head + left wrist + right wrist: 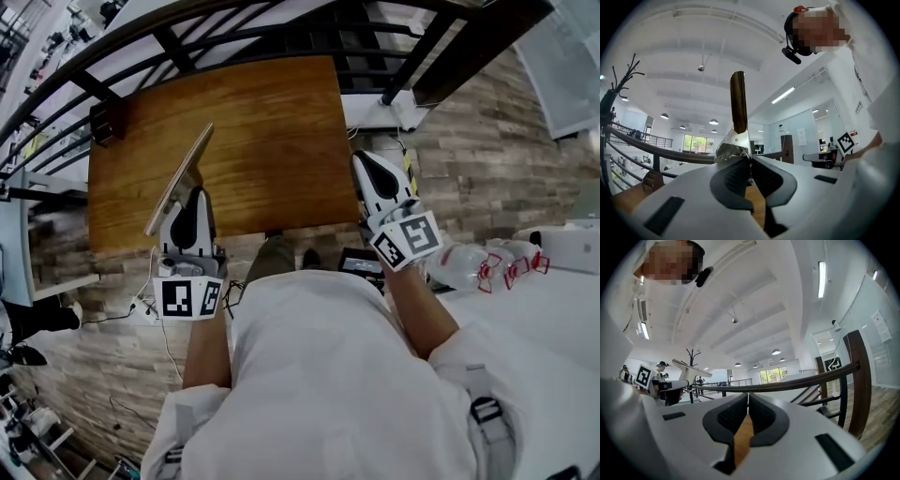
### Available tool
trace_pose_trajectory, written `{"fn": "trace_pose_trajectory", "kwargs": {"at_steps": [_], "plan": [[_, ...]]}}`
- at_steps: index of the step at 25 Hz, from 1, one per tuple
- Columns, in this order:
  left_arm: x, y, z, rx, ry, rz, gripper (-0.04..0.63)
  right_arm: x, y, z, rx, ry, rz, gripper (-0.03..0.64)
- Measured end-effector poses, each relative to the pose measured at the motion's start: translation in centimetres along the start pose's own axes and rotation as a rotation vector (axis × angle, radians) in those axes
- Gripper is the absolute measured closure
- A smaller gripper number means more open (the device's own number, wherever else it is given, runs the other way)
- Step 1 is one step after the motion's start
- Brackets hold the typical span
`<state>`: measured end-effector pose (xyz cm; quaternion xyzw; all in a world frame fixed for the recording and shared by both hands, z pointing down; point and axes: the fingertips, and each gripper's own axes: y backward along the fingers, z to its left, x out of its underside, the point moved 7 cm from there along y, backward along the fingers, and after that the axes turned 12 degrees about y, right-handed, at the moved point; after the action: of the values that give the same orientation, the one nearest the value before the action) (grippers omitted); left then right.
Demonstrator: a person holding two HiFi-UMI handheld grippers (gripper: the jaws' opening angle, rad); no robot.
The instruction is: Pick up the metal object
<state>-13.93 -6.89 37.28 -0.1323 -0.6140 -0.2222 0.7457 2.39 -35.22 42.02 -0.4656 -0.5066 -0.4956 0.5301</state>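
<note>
seen from the head view, a person in a white top stands at the 6 o'clock edge of a brown wooden bench [272,122], holding a gripper in each hand. the left gripper [194,195] sits at about 9 o'clock in the picture. its fingers are pinching the metal object [178,183], which sticks out of them towards 1 o'clock, over the left part of the bench. in the left gripper view, the object's shiny metal end is clamped between the dark ribbed fingers. its dark brown handle rises straight to 12 o'clock against a white ceiling. the right gripper [364,164] is at about 2 o'clock, over the bench's right edge. its fingers are pressed together with nothing between them. a dark railing [187,42] curves past the bench at 12 o'clock. clear plastic bottles [487,267] lie at 3 o'clock on a white surface.
</note>
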Motion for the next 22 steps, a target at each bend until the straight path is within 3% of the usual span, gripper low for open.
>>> {"fn": "trace_pose_trajectory", "kwargs": {"at_steps": [8, 22], "plan": [[3.3, 1.9, -2.1, -0.006, 0.044, 0.042, 0.577, 1.7, 2.5, 0.3, -0.022, -0.033, 0.021, 0.592], [4.2, 3.0, -2.1, -0.018, 0.067, 0.073, 0.575, 2.2, 1.7, 1.7, -0.104, -0.086, 0.017, 0.592]]}}
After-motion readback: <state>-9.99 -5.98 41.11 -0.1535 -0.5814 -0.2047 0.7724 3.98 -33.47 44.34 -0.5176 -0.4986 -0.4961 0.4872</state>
